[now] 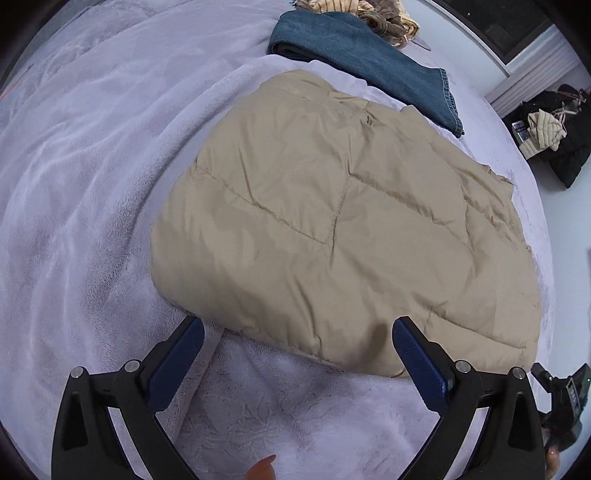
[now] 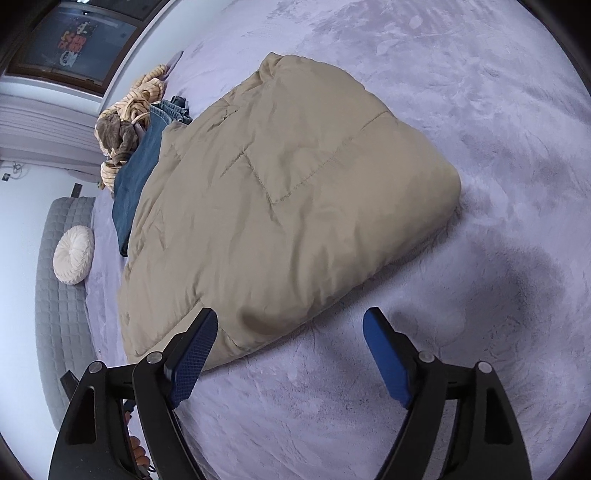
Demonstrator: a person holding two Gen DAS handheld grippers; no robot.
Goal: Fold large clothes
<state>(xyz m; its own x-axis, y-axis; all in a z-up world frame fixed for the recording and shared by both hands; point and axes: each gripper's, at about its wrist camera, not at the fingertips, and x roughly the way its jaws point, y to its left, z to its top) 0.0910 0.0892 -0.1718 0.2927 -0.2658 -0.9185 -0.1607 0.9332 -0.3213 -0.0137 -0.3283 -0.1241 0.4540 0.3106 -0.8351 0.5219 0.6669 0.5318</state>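
Observation:
A tan quilted puffer garment [image 1: 332,229] lies folded into a thick block on the lilac plush bed cover [image 1: 74,184]. My left gripper [image 1: 297,328] is open just above its near edge, and that edge lies between the blue pads without being pressed. In the right wrist view the same tan garment [image 2: 280,206] fills the middle. My right gripper [image 2: 290,321] is open at its near corner; the left blue pad [image 2: 195,354] overlaps the garment's hem and the right pad hangs over the bare cover. Neither gripper holds anything.
Folded blue jeans [image 1: 362,55] lie behind the tan garment, with a heap of striped and brown clothes [image 1: 369,11] beyond. Dark clothes [image 1: 554,136] sit off the bed at right. A grey headboard [image 2: 62,295] and a round white cushion [image 2: 74,254] are at the left.

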